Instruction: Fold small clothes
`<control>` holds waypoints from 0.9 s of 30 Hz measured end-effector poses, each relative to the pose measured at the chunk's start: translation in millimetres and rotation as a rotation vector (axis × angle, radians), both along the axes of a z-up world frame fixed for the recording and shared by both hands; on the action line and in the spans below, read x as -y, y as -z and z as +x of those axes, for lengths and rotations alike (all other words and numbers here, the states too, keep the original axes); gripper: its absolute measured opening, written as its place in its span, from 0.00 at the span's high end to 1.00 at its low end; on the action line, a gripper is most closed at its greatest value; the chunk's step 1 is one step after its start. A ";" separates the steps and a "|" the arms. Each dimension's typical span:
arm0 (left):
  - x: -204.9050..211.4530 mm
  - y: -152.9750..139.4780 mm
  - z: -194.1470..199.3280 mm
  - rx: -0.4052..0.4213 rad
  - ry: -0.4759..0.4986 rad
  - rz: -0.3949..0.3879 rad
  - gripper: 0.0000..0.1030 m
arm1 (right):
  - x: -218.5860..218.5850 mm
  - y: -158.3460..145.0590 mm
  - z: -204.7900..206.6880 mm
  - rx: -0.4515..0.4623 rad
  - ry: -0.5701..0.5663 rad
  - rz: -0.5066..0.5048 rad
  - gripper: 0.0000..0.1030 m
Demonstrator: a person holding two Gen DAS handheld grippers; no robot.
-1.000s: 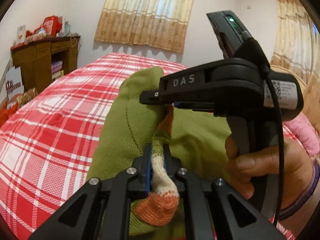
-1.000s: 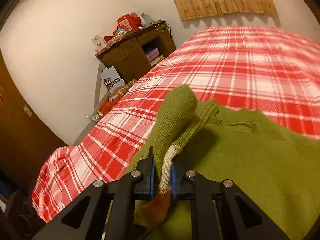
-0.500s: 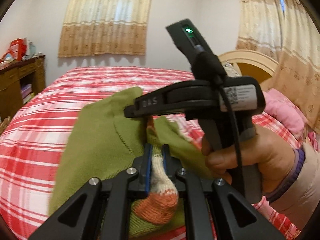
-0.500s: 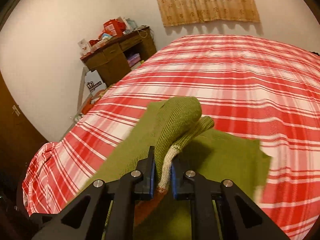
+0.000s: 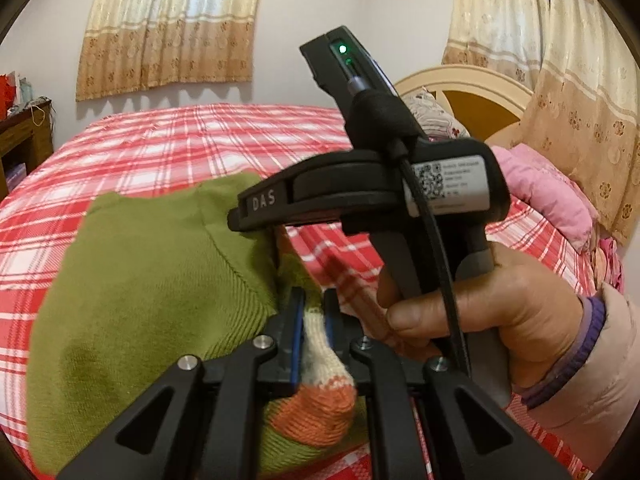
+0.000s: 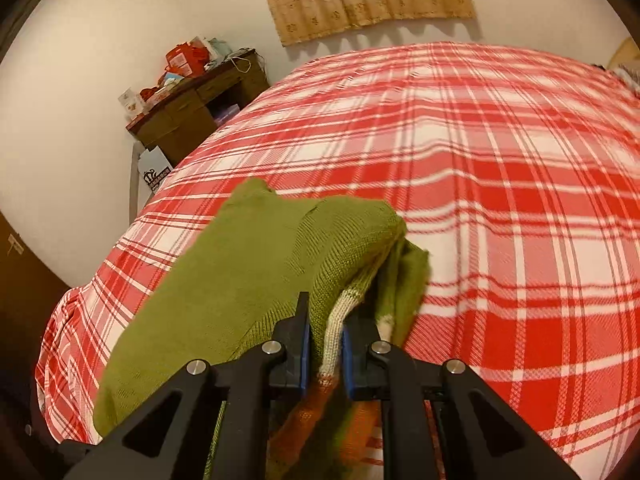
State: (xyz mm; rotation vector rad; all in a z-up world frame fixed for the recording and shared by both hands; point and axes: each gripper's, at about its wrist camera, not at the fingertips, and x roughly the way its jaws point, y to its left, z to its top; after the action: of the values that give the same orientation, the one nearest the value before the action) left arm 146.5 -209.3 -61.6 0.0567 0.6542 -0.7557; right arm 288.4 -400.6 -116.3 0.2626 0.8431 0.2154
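Note:
A small green knit sweater [image 5: 152, 288] with a cream and orange striped edge [image 5: 320, 396] hangs above the red plaid bed. My left gripper [image 5: 313, 312] is shut on the striped edge. My right gripper [image 6: 325, 320] is shut on the same striped edge of the sweater [image 6: 256, 280], close beside the left one. In the left wrist view the right gripper's black body [image 5: 360, 196] crosses just above and beyond my left fingers, held by a hand [image 5: 480, 300]. The sweater's lower part is hidden under the grippers.
The red and white plaid bed [image 6: 480, 168] fills both views. A dark wooden desk [image 6: 192, 108] with red boxes stands by the left wall. A pink pillow [image 5: 548, 200] and a cream headboard [image 5: 472, 92] are at the right. Curtains [image 5: 168, 28] hang behind.
Both grippers have swung to the right with the sweater. The sweater has lifted off the bed and bunched up, showing more plaid on the right.

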 end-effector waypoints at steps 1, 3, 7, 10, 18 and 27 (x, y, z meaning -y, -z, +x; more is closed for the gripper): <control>4.2 3.1 -0.8 -0.007 0.001 0.009 0.90 | 0.7 4.0 0.6 -0.005 0.001 0.000 0.88; 8.7 9.6 -0.2 -0.034 0.006 0.026 0.90 | -1.6 14.6 2.9 -0.020 0.001 -0.011 0.88; 5.3 7.9 -10.8 -0.054 0.002 0.037 0.89 | 10.0 23.5 -1.2 -0.003 0.043 0.066 0.84; -12.6 5.7 -23.1 -0.084 0.030 0.041 0.85 | 17.5 24.3 -8.9 -0.012 0.077 0.119 0.81; -114.8 -6.6 -73.4 -0.010 -0.045 0.034 0.38 | 43.3 -4.0 -102.2 0.052 0.281 0.142 0.74; -154.8 16.2 -47.4 -0.053 -0.250 0.133 0.38 | -33.3 -36.7 -174.4 0.147 0.068 0.087 0.55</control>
State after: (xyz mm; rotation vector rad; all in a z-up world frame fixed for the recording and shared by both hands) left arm 99.0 -54.5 -77.9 0.0753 0.7457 -0.4732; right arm 114.0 -367.3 -79.6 0.3526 0.6787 0.2053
